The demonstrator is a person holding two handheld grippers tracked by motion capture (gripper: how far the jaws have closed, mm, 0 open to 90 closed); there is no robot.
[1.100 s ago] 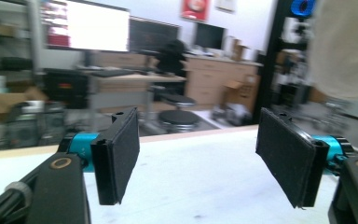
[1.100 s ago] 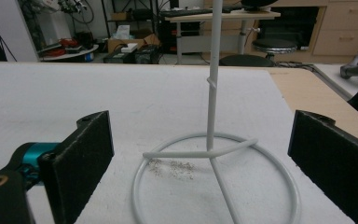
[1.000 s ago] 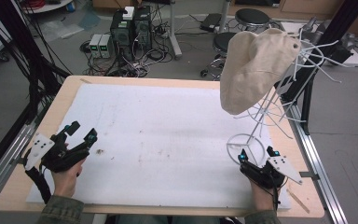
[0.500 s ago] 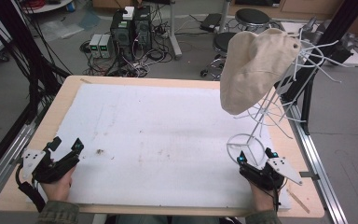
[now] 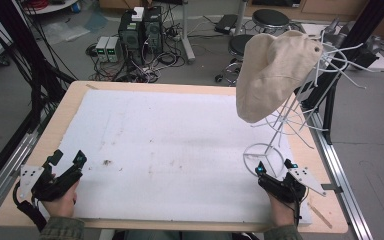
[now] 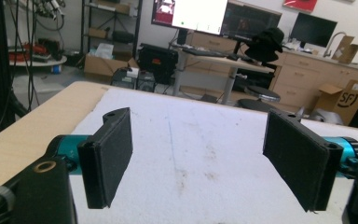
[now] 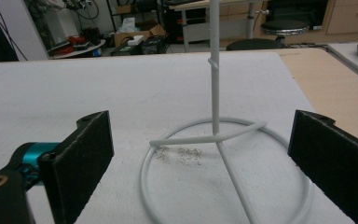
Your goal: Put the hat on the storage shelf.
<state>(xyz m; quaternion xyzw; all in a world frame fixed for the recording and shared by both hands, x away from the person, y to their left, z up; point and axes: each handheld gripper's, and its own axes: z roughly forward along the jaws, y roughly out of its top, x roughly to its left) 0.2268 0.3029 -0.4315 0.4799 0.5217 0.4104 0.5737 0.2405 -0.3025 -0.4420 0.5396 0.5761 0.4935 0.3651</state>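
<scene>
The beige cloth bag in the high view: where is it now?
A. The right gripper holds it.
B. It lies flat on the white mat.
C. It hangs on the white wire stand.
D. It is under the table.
C: the beige cloth bag hangs on the upper branches of the white wire stand, above the white mat, apart from the right gripper.

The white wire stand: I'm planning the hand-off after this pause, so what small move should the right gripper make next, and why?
Probably ease the right gripper forward to close on the white wire stand. Its jaws are open with nothing between them, and the stand's ring base lies just ahead. The cream cloth hat hangs high on the stand, so steadying it seems sensible. The left gripper is open, far off.
</scene>
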